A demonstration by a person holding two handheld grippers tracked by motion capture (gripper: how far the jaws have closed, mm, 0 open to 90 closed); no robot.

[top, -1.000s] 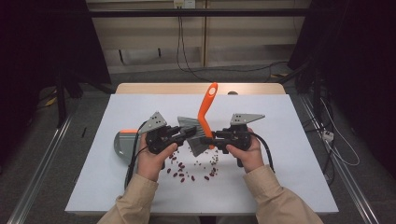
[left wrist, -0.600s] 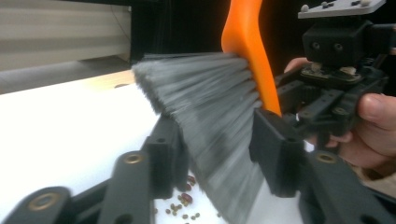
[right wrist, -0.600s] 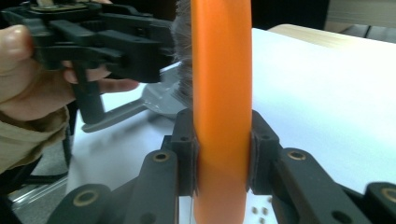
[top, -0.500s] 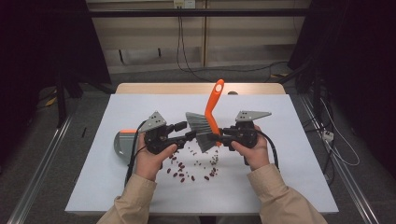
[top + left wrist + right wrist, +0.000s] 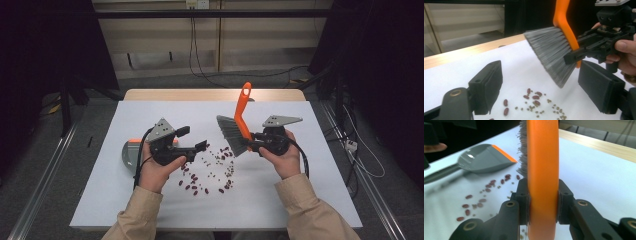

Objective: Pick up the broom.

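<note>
The right gripper [image 5: 252, 142] was clamped on the brush [image 5: 235, 131], bristles raised above the scattered beans [image 5: 207, 172], ready for sweeping. The left gripper [image 5: 197, 147] was wide open and empty; the dustpan [image 5: 484, 157] lay beside it.

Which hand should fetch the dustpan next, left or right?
Left, probably. The left tongs are open and empty, and the dustpan lies just beside that hand. The right tongs are shut on the brush, held above the beans.
</note>
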